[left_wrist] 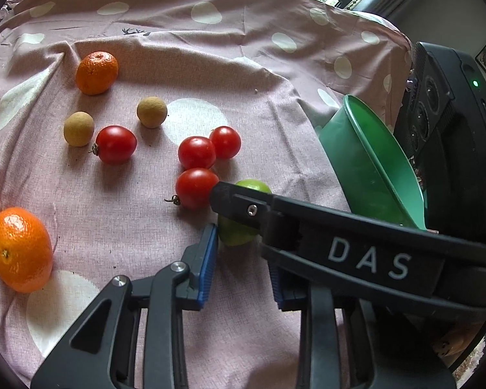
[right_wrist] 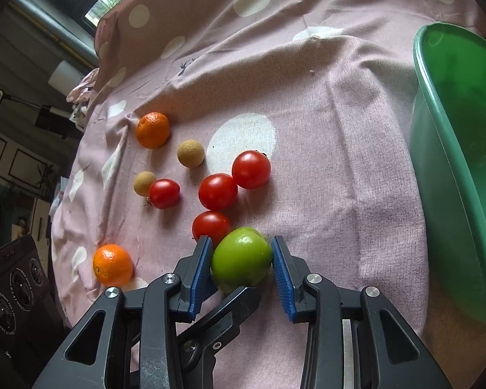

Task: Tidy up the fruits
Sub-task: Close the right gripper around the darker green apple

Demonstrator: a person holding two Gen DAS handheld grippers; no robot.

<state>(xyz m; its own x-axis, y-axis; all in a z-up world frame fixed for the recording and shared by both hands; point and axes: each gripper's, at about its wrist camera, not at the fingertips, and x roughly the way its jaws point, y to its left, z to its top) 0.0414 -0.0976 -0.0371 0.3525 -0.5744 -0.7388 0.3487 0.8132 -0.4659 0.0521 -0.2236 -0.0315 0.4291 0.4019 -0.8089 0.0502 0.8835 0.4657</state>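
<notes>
A pink cloth with white dots covers the surface. The right gripper's blue fingers pinch a green fruit. The left gripper's fingers are spread just beside it. Cherry tomatoes, longans and mandarins lie beyond; a green bowl is at right.

The green fruit has a red tomato touching it at ten o'clock. Bare pink cloth lies at two o'clock, up to the green bowl.
</notes>
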